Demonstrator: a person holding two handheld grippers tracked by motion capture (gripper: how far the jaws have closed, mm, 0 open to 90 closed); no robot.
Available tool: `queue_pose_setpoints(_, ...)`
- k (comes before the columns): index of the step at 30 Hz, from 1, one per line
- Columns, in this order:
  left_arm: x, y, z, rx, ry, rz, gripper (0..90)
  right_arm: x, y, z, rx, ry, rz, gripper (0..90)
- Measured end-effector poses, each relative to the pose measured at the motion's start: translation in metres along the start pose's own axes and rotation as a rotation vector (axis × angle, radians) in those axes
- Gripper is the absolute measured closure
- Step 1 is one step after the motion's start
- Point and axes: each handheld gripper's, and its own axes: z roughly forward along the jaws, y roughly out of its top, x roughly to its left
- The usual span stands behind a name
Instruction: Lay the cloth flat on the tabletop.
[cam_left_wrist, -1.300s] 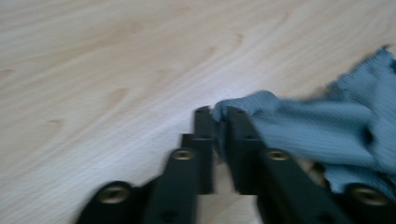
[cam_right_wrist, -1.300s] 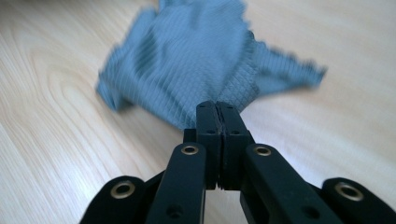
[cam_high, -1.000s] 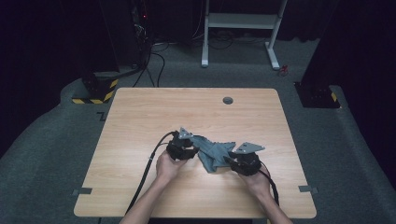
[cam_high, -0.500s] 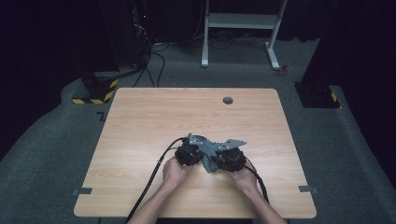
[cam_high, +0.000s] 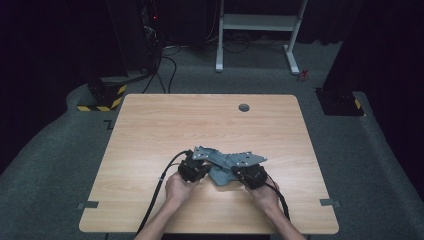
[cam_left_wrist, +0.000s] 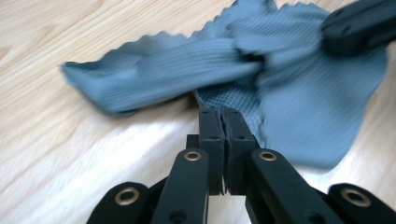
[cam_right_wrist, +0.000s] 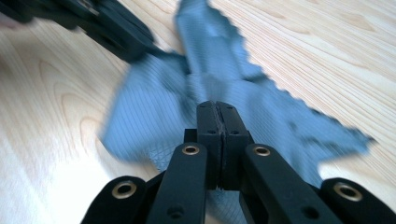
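Note:
A grey-blue cloth (cam_high: 220, 176) with zigzag edges lies crumpled on the wooden table (cam_high: 150, 130), near its front edge. My left gripper (cam_high: 196, 169) and right gripper (cam_high: 246, 175) flank it closely, each held in a hand. In the left gripper view the jaws have just been closing, and the left gripper (cam_left_wrist: 222, 113) pinches a fold of the cloth (cam_left_wrist: 303, 93) at its tips. The right gripper's jaws have also just been closing; the right gripper (cam_right_wrist: 217, 108) is shut over the cloth (cam_right_wrist: 219, 60). Each gripper view shows the other gripper (cam_left_wrist: 359, 23) (cam_right_wrist: 107, 23) across the cloth.
A round cable hole (cam_high: 244, 107) sits near the table's far edge. Black cables (cam_high: 160, 185) trail from the grippers toward the front edge. Beyond the table stand a white desk frame (cam_high: 255, 22) and dark equipment with yellow-black striped bases (cam_high: 102, 97).
The two hands drew together over the cloth, then pulled slightly back toward the front edge. The cloth now looks more bunched between the grippers.

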Motion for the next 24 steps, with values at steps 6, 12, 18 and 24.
queue_pose_setpoints(6, 0.003, -0.022, -0.012, 0.010, -0.041, -0.057, 88.2, -0.004, -0.023, -0.015, 0.013, 0.015, 0.016, 89.6)
queue_pose_setpoints(12, -0.006, -0.030, -0.013, 0.047, -0.069, -0.052, 86.5, 0.003, -0.036, -0.017, 0.036, 0.070, 0.015, 78.8)
queue_pose_setpoints(18, -0.005, -0.022, -0.017, -0.024, -0.040, -0.069, 74.5, -0.007, -0.024, -0.025, -0.040, 0.003, 0.060, 66.4)
queue_pose_setpoints(24, -0.008, -0.007, 0.002, -0.022, 0.002, -0.044, 53.5, -0.022, -0.005, -0.006, -0.004, -0.050, 0.085, 60.8)
